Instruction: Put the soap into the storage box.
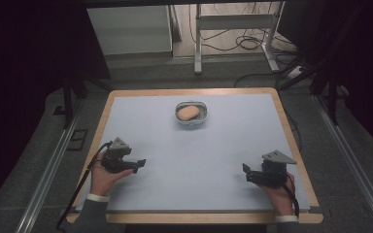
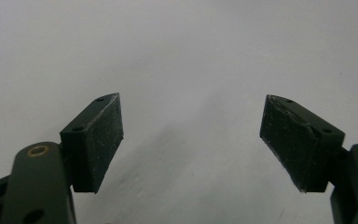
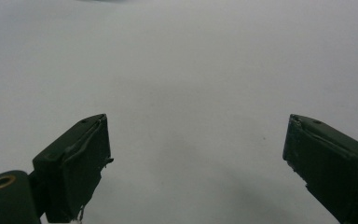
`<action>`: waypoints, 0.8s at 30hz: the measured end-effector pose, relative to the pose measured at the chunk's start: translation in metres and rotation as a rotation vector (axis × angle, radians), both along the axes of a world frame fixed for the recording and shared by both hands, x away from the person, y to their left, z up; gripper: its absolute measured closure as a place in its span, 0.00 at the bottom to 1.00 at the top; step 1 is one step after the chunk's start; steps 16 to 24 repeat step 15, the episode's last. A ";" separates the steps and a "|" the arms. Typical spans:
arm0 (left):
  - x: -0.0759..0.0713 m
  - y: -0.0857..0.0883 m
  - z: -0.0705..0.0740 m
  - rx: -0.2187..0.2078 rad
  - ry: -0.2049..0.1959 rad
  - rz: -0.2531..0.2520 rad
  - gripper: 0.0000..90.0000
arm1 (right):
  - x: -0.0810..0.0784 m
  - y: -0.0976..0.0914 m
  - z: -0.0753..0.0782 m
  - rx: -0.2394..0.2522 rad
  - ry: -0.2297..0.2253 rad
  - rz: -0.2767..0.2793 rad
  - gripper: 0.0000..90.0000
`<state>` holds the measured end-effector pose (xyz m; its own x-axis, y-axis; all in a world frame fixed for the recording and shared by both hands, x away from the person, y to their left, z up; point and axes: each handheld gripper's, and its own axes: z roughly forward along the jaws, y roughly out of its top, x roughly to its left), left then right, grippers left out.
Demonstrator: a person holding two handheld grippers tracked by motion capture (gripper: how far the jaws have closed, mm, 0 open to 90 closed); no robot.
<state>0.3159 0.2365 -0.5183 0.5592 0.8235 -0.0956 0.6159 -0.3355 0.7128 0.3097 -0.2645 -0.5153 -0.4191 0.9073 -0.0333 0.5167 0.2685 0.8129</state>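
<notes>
The left gripper (image 1: 138, 162) rests near the front-left corner of the bench (image 1: 223, 145), its jaws spread wide with bare surface between them in the left gripper view (image 2: 191, 144). The right gripper (image 1: 246, 170) sits near the front-right corner, likewise released and empty (image 3: 196, 163).

Both have a long reach ahead, and the likely trouble is a jaw knocking the rim of the small grey basket (image 1: 204, 112) and sliding it, since it looks light and stands loose. A careless squeeze could also dent the bread roll (image 1: 188, 113), which looks soft.

The roll lies inside the basket, toward the middle of the far edge, well apart from both grippers.
</notes>
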 end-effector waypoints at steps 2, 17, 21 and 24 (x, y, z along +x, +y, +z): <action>-0.002 0.002 -0.002 0.004 0.005 0.000 0.24 | 0.000 0.000 0.000 -0.003 -0.002 0.000 0.08; -0.001 0.004 -0.002 -0.017 -0.001 0.002 0.24 | 0.004 -0.006 0.001 0.006 -0.011 -0.006 0.08; -0.001 0.004 -0.002 -0.017 -0.001 0.002 0.24 | 0.004 -0.006 0.001 0.006 -0.011 -0.006 0.08; -0.001 0.004 -0.002 -0.017 -0.001 0.002 0.24 | 0.004 -0.006 0.001 0.006 -0.011 -0.006 0.08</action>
